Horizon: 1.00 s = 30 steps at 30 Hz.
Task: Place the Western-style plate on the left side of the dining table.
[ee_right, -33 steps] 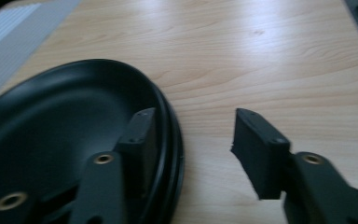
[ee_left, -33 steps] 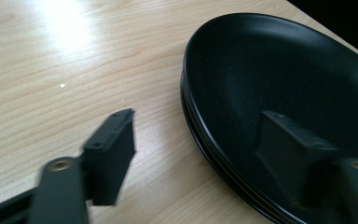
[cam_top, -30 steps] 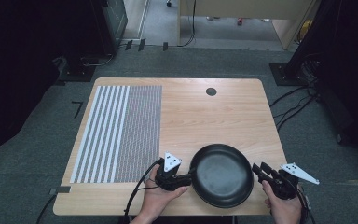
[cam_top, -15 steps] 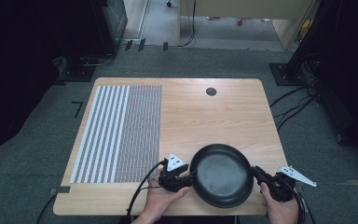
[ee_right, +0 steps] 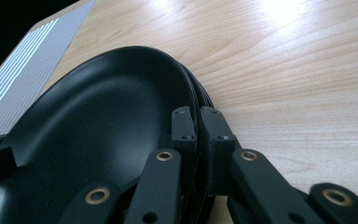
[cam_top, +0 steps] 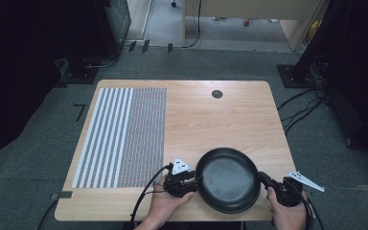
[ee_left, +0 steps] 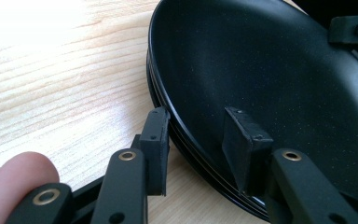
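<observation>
Black pan (cam_top: 227, 179) looks stiff, heavy and slick, so I grip its rim on both sides. Right gripper (ee_right: 198, 128) pinches the rim tight; left gripper (ee_left: 198, 149) has been closing, its jaws straddling the rim with a gap left.

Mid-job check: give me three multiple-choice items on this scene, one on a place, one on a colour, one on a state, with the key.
1. Where on the table does the pan sit?
A. near edge, right of the striped mat
B. far corner
C. on the mat

2. What colour is the pan?
A. silver
B. black
C. red

3. How does the right claw stand at the pan's rim?
A. wide open beside it
B. clamped on it
C. lifted clear above it

Key: 1 A, the high view shows it at the person's edge, right of the striped mat. 2 B, it is black inside and out. 3 B, the right gripper view shows both pads pressed on the rim.
</observation>
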{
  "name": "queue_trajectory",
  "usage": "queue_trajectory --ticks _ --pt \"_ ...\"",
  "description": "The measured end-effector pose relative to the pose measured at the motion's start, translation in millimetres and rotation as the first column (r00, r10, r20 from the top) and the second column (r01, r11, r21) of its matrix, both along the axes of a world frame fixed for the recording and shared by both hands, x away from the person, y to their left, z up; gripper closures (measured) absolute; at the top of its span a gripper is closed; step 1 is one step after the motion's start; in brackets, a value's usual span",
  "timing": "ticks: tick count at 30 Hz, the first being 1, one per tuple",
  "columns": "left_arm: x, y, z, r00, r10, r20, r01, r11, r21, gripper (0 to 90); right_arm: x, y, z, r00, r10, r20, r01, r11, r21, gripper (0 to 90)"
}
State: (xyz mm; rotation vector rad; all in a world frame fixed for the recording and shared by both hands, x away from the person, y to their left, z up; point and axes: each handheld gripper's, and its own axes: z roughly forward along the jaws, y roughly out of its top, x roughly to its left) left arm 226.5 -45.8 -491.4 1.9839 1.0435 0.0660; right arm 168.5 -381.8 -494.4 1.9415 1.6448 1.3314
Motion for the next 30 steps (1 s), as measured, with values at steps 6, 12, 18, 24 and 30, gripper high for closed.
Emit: queue_trajectory --ticks 6,12,18,24,30 --pt "0.6 0.8 0.8 0.9998 -0.02 -0.003 0.02 0.9998 0.006 61.7 0.9 -2.1 -1.1 1.0 0.001 -0.004 -0.001 1.0 0.031 86.0" --pt "0.7 0.6 2.8 0.9995 -0.029 -0.01 0.029 0.9995 0.016 60.9 1.5 -4.9 -2.8 0.9999 0.008 -0.009 -0.007 0.998 0.067 86.3" --pt "3.1 6.1 5.2 0.9988 -0.033 -0.035 0.033 0.9995 -0.003 60.2 4.2 -0.9 -4.8 0.9994 0.033 -0.008 -0.032 0.996 0.079 86.1" --pt "3.5 12.1 9.6 0.9989 -0.027 -0.039 0.027 0.9996 -0.004 60.6 7.0 3.5 -5.7 0.9987 0.051 -0.006 -0.051 0.996 0.078 86.0" --pt "3.7 22.3 16.6 0.998 -0.016 -0.062 0.014 0.9994 -0.032 65.0 9.5 9.2 -6.7 0.9971 0.075 -0.007 -0.074 0.993 0.092 86.3"
